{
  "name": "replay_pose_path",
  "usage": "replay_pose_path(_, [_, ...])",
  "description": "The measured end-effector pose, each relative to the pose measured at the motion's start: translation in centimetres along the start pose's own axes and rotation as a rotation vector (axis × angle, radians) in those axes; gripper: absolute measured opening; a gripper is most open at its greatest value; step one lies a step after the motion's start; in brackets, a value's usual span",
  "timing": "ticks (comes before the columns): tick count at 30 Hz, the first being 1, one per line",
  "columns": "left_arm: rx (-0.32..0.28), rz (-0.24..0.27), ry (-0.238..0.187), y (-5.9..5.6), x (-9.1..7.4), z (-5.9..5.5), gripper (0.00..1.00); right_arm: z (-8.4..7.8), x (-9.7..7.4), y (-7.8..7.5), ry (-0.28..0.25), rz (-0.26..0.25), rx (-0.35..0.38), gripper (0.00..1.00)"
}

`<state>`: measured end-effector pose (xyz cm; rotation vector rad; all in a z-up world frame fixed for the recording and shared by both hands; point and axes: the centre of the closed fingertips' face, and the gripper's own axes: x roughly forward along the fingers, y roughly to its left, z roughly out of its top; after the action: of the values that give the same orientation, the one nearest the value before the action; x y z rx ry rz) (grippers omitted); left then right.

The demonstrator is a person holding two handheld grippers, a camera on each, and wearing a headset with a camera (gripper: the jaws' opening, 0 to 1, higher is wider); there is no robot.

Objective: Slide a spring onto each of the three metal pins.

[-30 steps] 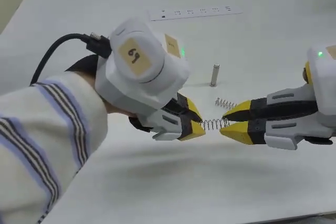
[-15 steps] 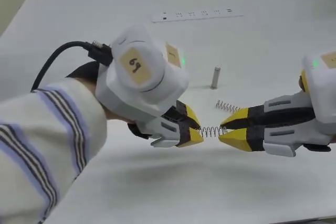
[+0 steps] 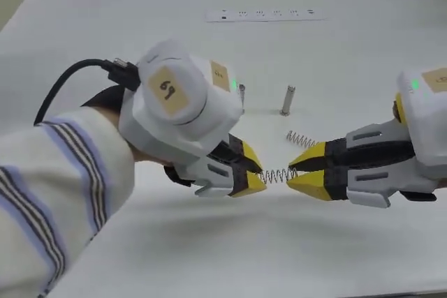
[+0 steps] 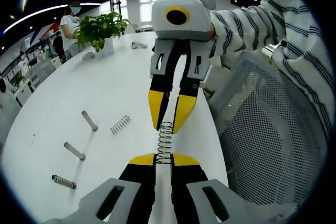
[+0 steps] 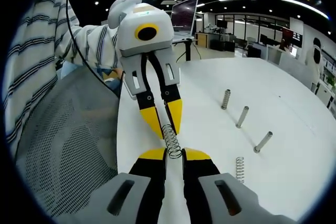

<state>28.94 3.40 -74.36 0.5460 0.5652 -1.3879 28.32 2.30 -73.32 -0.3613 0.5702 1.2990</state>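
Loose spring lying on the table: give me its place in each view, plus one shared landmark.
Head view: loose spring right of centre, just above the held spring.
Left gripper view: loose spring left of centre.
Right gripper view: loose spring at lower right.
Landmark: the bare pin standing nearest it.

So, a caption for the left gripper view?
The left gripper and right gripper hold a spring between them; on the table: one sprung pin, two bare pins, a loose spring.
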Motion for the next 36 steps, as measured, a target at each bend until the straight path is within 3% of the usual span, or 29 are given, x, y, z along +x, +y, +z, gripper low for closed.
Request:
replay_pose_path(9, [-0.057, 0.012, -0.078, -0.1, 0.5, 0.1, 0.03, -0.2, -0.1, -0.1, 0.065, 0.016, -0.025, 0.08])
replay_pose_path(17, [-0.052, 0.039, -0.136, 0.4, 0.2, 0.7, 0.03, 0.5, -0.7, -0.5, 0.083, 0.001, -0.056, 0.08])
replay_pose_path(31, [-0.007, 0.054, -0.179, 0.0, 0.9, 0.9, 0.02, 1.2, -1.0, 0.2, 0.185, 0.031, -0.134, 0.07])
replay_pose_path(36, [-0.019, 0.045, -0.200, -0.3, 1.1, 1.2, 0.03, 1.6, -1.2, 0.5, 0.223, 0.037, -0.152, 0.07])
